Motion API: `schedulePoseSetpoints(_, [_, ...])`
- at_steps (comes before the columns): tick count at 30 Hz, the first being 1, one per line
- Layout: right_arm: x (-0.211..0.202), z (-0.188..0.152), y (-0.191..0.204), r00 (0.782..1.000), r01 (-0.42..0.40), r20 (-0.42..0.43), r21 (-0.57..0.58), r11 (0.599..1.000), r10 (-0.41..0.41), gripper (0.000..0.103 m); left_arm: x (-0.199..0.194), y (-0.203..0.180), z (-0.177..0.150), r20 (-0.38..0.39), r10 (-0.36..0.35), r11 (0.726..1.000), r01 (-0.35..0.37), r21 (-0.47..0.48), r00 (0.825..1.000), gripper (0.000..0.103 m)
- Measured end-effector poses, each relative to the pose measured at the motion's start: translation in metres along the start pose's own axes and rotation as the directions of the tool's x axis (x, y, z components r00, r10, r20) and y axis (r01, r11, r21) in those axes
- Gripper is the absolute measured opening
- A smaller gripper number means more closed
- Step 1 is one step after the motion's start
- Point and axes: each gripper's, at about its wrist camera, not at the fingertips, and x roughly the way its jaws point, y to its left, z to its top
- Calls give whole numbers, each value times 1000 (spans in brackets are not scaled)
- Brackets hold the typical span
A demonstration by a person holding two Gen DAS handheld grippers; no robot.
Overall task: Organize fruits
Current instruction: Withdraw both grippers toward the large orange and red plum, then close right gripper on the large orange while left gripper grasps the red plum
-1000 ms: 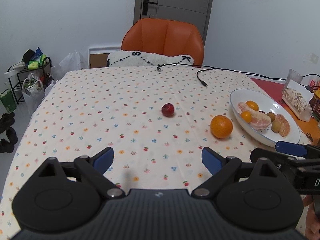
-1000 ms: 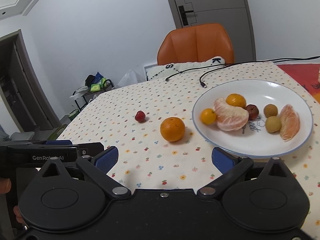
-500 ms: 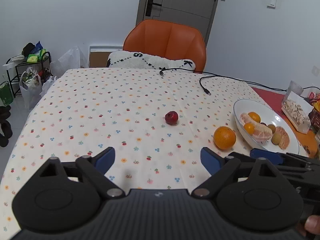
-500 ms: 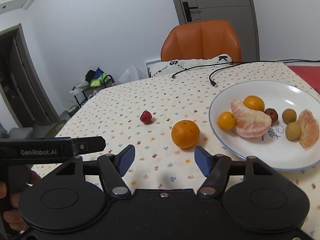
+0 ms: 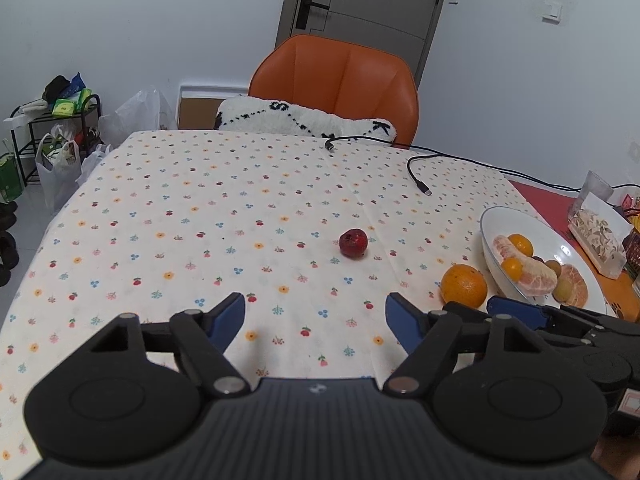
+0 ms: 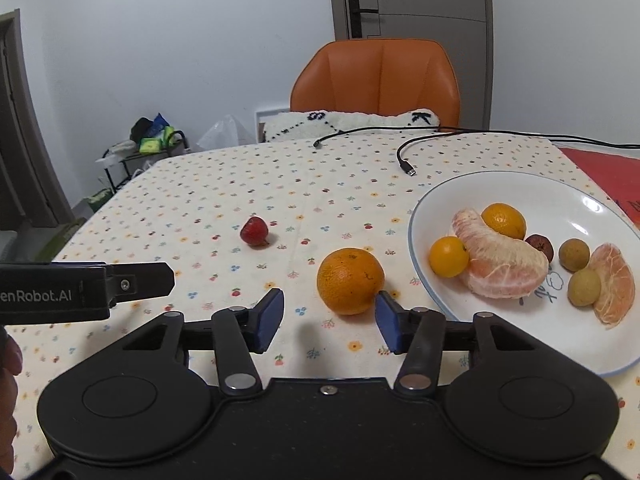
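A whole orange (image 6: 350,280) (image 5: 464,286) lies on the flowered tablecloth just left of the white plate (image 6: 448,196) (image 5: 490,222). My right gripper (image 6: 329,318) is open, its right pad beside the orange's near edge, and grips nothing. Farther left lies a small red fruit (image 6: 254,231) (image 5: 353,243). My left gripper (image 5: 315,322) is open and empty, well short of the red fruit. The plate holds peeled citrus segments (image 6: 500,260), small oranges and small brown fruits.
Black cables (image 5: 418,172) run across the far side of the table. An orange chair (image 5: 340,80) with a white cushion stands behind it. A snack bag (image 5: 598,236) and a red mat sit to the right of the plate. A rack with bags (image 5: 52,140) is left of the table.
Both grippers have narrowed their jaws but stay open. The right gripper has moved forward and left towards the orange, which now sits close to its fingertips. The left gripper has shifted little.
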Motion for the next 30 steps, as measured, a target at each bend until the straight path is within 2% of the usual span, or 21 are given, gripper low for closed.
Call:
schedulePoseSetpoints(4, [7,2,3,999,33,0,-25,999,-33,49,7,2,3,-10,-11,1000,11,-6,1000,71])
schedulePoseSetpoints(8, [15,6,2,998,61,-4,-42,997,-61,44,15,3,7,-20,-17,1000,17,-3,1000,69])
schedulePoseSetpoints(13, [21,11,1,998,63,-3,-58,996,-63,38,26,3,13,-29,-22,1000,22,0,999,66])
schedulePoseSetpoints(30, [14,26,-13,998,-53,22,-11,999,53,38,55,-10,27,-30,-41,998,42,35,999,47])
